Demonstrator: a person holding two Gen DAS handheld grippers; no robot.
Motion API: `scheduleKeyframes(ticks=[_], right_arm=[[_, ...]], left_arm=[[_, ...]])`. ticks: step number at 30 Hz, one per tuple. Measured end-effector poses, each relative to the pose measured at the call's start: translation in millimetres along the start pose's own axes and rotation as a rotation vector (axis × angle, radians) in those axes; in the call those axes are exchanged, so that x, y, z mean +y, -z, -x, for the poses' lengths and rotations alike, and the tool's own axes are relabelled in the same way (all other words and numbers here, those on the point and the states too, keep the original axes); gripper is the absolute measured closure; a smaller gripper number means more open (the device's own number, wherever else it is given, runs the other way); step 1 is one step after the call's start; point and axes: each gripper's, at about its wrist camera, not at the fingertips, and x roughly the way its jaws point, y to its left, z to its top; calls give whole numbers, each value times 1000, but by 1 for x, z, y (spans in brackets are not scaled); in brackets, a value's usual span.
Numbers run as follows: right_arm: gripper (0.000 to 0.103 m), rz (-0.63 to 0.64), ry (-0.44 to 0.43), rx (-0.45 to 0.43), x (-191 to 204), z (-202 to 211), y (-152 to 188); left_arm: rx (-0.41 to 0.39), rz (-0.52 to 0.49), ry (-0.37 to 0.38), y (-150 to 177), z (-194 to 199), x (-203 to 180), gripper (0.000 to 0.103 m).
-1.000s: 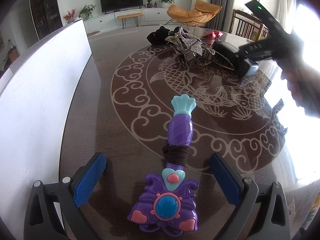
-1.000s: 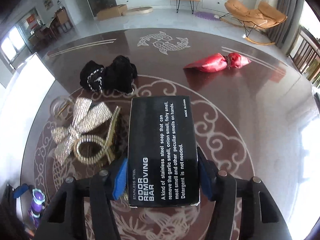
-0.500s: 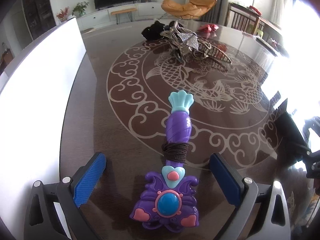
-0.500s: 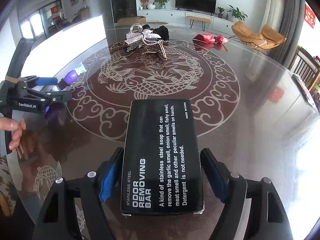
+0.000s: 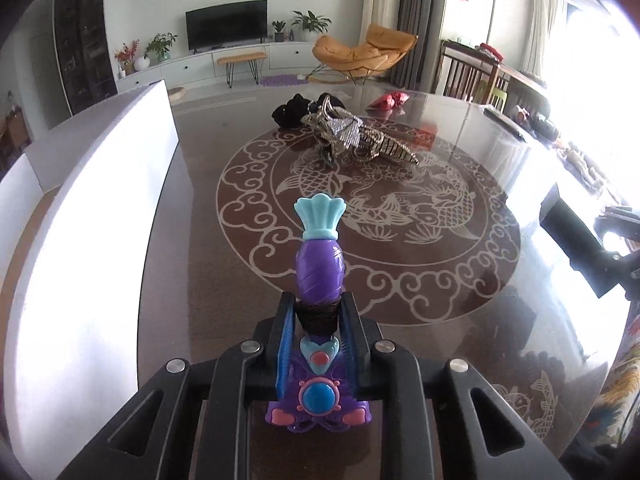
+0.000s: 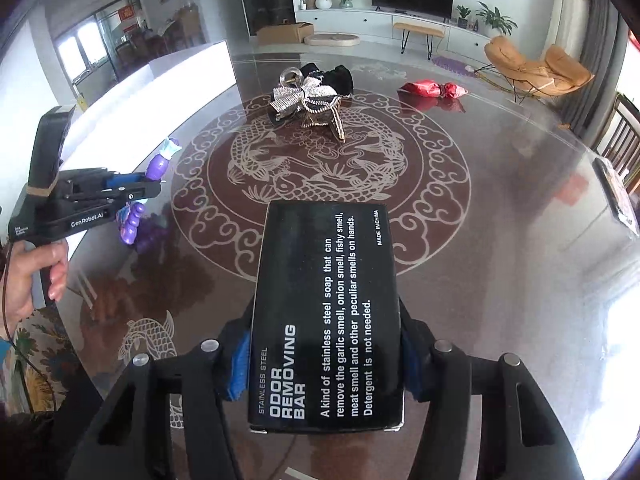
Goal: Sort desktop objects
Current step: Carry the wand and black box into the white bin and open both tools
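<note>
Change since a second ago: left gripper [image 5: 320, 332], wide open then, is now seen clamped on the purple toy wand [image 5: 320, 268]; the black box [image 6: 326, 320] has been carried from beside the hair accessories to the near table edge.
Wand axis: long axis is run straight away from the left camera, turquoise fan tip pointed at the table's centre, jewelled head nearest the gripper body.
Wand grip: blue pads [image 5: 285, 350] are pressed on the neck where a dark hair tie [image 5: 319, 314] is wound; the wand is seen lifted off the glass in the right wrist view.
Right gripper [image 6: 324, 364]: jaws are closing, roughly half open, pads set against both long sides of the box; printed face up, long axis aimed forward.
Surroundings: sequinned bow [image 6: 294, 96], black scrunchies [image 5: 290, 114] and red foil packet [image 6: 432, 90] are left well ahead on the table [image 5: 440, 320].
Obstruction: white panel [image 5: 92, 240] is stood along the left edge, near the wand.
</note>
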Motion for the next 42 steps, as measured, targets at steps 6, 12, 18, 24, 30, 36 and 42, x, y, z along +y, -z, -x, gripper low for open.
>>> scheduleKeyframes(ticks=[6, 12, 18, 24, 30, 36, 42], right_arm=[[45, 71, -16, -28, 24, 22, -28], [45, 171, -90, -81, 82, 29, -86], [45, 273, -249, -167, 186, 33, -145], [44, 365, -451, -125, 302, 9, -168], [43, 483, -461, -3, 385, -43, -146], [16, 380, -476, -42, 372, -43, -127], [0, 212, -348, -320, 255, 15, -102]], left_arm=[[-219, 135, 39, 0, 86, 11, 82], [-392, 232, -9, -5, 182, 62, 82], [-378, 301, -123, 8, 235, 143, 82], [-163, 407, -190, 40, 211, 221, 82], [76, 453, -247, 56, 152, 271, 65], [-28, 452, -383, 49, 164, 265, 13], [-229, 311, -259, 2, 195, 161, 8]])
